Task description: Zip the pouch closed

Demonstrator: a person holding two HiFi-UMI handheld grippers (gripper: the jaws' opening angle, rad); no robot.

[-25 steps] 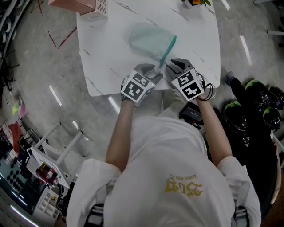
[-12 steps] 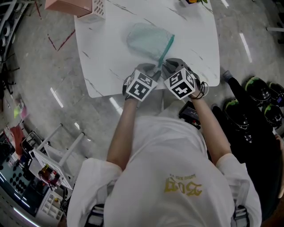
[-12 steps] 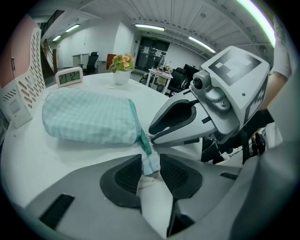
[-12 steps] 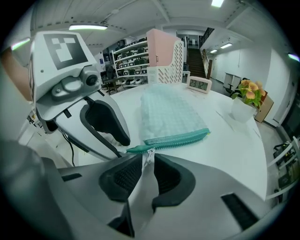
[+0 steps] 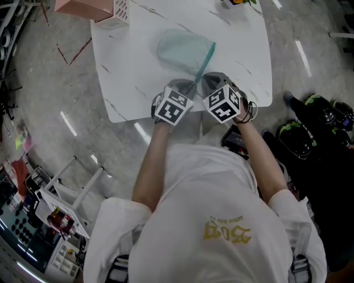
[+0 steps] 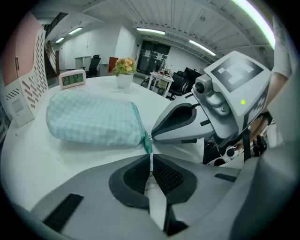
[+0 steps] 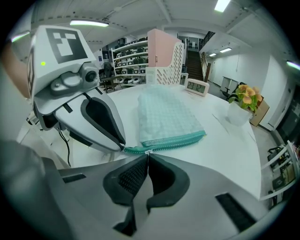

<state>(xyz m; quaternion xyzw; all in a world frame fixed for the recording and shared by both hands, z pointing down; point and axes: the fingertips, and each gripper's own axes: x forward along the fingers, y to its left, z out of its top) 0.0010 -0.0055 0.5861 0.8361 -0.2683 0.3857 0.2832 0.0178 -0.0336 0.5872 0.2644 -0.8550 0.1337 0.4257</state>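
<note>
Right at your near edge of the white surface (image 5: 133,66), both tools meet at one corner of the pouch. Your left tool (image 6: 150,157) has just been closing, and its pads now pinch the teal zipper end (image 6: 147,143) that sticks out from the pouch's corner. Your right tool (image 7: 147,157) has just been closing too; its jaws are together on the small pale zipper pull (image 7: 148,152) at that same end of the teeth. The two tool tips sit just beside each other, both angled down toward the surface.

Beyond them the pouch (image 5: 180,48), pale green check fabric, lies flat near the middle of the surface, its teal zipper (image 7: 176,139) running along the edge that faces your right tool. Farther back stand a small digital clock (image 6: 72,78), a white pot of flowers (image 6: 124,75) and a pink slotted organizer (image 5: 94,6) at the far corner.
</note>
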